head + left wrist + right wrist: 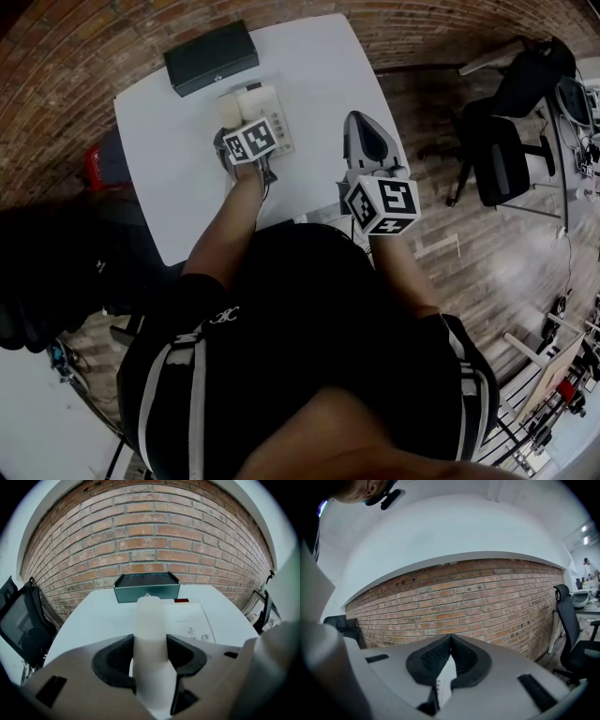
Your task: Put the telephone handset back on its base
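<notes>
The left gripper (150,660) is clamped on the white handset (150,620), holding it lengthwise right at the left side of the telephone base (193,623) on the white table (93,616). The right gripper (450,656) is up in the air, jaws pressed together on nothing. By my read, 1 job remains: seat the handset fully and let go, since I can't tell if it's down yet.
</notes>
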`<state>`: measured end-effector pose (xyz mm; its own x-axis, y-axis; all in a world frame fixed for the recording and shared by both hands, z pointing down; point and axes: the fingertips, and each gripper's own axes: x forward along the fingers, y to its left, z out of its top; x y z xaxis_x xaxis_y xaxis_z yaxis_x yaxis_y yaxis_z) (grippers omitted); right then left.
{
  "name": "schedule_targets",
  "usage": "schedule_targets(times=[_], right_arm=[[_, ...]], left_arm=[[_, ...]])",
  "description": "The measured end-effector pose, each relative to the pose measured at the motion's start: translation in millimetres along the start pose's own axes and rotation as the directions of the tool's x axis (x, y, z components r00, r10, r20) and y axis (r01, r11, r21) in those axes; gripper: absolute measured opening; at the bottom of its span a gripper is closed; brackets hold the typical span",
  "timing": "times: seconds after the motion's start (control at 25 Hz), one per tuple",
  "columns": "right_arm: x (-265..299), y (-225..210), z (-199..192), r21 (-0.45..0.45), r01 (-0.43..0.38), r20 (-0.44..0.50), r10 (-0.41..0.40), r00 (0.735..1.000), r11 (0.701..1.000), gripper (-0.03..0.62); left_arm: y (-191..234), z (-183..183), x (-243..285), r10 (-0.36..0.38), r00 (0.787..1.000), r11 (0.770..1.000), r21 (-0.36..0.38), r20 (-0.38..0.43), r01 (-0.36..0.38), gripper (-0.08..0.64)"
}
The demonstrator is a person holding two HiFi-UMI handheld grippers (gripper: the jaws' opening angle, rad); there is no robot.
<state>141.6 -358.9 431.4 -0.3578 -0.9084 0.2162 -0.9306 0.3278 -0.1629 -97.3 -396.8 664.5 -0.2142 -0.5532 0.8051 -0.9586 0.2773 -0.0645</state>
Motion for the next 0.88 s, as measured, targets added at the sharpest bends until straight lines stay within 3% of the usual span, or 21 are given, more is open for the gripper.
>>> schedule_targets(times=[0.32, 0.64, 0.84, 0.88], right_arm=[[-2, -2, 1, 0.004, 0.007, 0.005, -0.007, 1.0, 1.0, -0.002], [-3, 0, 2, 0.007, -0.002, 0.007, 0.002, 1.0, 1.0, -0.002], [1, 5, 2, 0.012, -0.025, 0.014, 0.025, 1.0, 1.0, -0.002], [2, 8, 2, 0.014, -0.034, 0.016, 0.034, 0.999, 0.999, -0.002]], left_arm=[[0, -1, 0, 0.003, 1.0, 1.0, -0.006, 0.002, -0.003, 0.215], [-3, 4, -6, -0.085, 0.995, 0.995, -0.038, 0.046, 0.087, 0.289], [7, 20, -34, -0.11, 0.983, 0.994, -0.012, 0.144, 0.113, 0.289], [11, 25, -41, -0.101, 0.979, 0.995, 0.006, 0.175, 0.102, 0.244]])
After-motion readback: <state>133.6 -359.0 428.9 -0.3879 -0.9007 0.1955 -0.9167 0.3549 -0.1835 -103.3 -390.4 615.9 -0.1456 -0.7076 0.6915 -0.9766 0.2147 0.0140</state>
